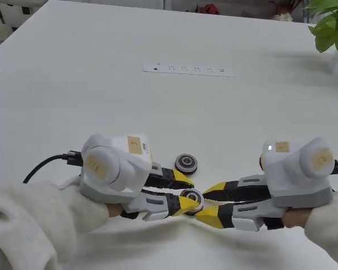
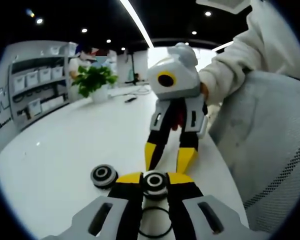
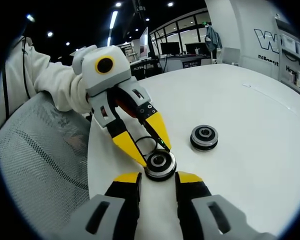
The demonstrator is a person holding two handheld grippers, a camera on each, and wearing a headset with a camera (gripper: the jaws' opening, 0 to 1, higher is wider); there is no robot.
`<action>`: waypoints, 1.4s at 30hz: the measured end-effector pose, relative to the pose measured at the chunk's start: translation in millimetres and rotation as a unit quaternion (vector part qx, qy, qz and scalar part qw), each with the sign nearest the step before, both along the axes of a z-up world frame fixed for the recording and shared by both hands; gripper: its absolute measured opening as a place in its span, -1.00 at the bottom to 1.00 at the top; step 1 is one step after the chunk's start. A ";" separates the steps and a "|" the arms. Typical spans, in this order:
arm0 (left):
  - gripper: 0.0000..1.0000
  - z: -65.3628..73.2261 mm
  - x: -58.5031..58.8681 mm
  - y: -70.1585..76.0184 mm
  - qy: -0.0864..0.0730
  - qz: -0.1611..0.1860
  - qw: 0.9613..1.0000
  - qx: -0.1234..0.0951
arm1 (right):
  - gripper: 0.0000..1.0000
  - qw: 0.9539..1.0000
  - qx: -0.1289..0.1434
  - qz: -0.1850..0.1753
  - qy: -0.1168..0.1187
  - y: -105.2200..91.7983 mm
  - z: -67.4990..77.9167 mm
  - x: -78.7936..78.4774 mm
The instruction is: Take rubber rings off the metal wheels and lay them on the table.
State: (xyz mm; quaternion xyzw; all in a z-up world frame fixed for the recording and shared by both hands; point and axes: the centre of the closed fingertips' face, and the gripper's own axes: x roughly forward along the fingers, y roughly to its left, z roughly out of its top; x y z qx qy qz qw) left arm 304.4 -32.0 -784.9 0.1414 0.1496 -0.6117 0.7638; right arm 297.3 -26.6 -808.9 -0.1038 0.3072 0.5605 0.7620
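Left gripper view: the left gripper (image 2: 155, 176) pinches a metal wheel (image 2: 155, 184) between its yellow tips, low over the near edge of the table (image 2: 65, 150). A loose rubber ring (image 2: 155, 237) lies flat on the table under its jaws. The right gripper (image 3: 159, 179) faces it from the right with jaws spread, its tips just beside the held wheel. A second wheel (image 1: 186, 163) rests on the table just beyond, apart from both grippers. A power strip (image 1: 188, 69) lies far across the table.
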 end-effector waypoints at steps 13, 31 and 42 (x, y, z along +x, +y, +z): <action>-0.72 -8.4 -1.1 -0.3 -0.007 -0.002 1.000 0.007 | -0.62 1.000 -0.001 -0.010 0.003 -1.2 -2.7 3.0; -0.72 -8.0 -0.2 3.3 0.004 0.009 1.000 -0.008 | -0.82 1.000 -0.019 -0.001 -0.013 -3.5 -6.0 5.1; -0.74 -7.4 -0.8 3.4 0.004 0.010 1.000 -0.011 | -0.99 1.000 -0.023 -0.014 -0.012 -4.7 -4.7 8.8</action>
